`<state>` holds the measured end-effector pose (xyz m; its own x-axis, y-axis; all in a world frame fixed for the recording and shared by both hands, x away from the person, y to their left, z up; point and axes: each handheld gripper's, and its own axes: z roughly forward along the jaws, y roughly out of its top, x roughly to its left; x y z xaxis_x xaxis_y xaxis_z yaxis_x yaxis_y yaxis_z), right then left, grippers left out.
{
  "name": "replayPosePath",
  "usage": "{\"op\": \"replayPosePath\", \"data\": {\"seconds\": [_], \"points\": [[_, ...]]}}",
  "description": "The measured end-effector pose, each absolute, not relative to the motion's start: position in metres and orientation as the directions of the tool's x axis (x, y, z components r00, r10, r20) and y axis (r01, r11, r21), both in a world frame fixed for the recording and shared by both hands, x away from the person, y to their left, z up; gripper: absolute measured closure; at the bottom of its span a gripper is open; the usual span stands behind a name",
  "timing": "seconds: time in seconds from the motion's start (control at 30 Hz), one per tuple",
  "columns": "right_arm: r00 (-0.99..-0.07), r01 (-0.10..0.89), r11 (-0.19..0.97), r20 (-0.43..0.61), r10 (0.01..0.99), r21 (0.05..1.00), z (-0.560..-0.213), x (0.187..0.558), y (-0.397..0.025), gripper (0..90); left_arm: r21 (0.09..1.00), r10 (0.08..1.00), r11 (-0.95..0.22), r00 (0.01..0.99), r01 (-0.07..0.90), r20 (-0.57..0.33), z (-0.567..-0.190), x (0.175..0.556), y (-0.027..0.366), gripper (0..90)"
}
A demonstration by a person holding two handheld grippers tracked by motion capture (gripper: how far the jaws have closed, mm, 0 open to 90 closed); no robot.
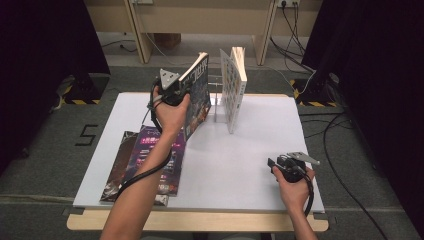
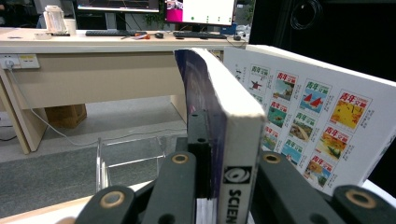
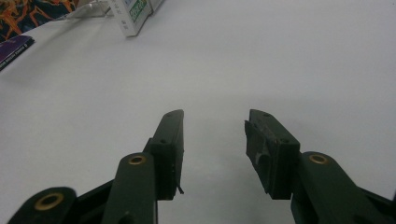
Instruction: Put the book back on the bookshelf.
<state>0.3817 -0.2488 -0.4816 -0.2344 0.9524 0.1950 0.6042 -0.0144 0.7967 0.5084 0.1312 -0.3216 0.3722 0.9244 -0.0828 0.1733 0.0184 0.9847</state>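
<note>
My left gripper (image 1: 181,90) is shut on a thick dark-covered magazine (image 1: 197,95), held upright and slightly tilted above the white board (image 1: 250,165). In the left gripper view its white spine (image 2: 236,140) sits between the jaws. A white magazine (image 1: 234,87) with small colourful cover pictures (image 2: 317,126) stands upright to its right in a clear acrylic stand (image 1: 216,107). My right gripper (image 1: 274,164) rests open near the board's front right, with bare white surface (image 3: 215,70) between its jaws.
Two flat magazines, one purple (image 1: 159,160) on top of a brown one (image 1: 116,167), lie at the board's left front. Wooden desk legs (image 1: 142,35) and cables (image 1: 295,35) are beyond the table. The clear stand's empty slot (image 2: 130,154) is left of the held magazine.
</note>
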Motion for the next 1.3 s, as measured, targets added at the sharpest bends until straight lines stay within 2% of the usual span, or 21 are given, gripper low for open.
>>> {"op": "replayPosePath", "data": {"seconds": [0.6,1.3], "points": [[-0.234,0.609,-0.017,0.200,0.952,0.793,-0.482,0.382,-0.248,56.8,0.989,0.933,0.010,0.354,0.150,-0.063,-0.319,0.516,0.126,82.5],[-0.232,0.609,-0.026,0.210,0.950,0.793,-0.483,0.382,-0.249,56.8,0.989,0.934,0.035,0.349,0.141,-0.082,-0.316,0.529,0.121,82.4]]}}
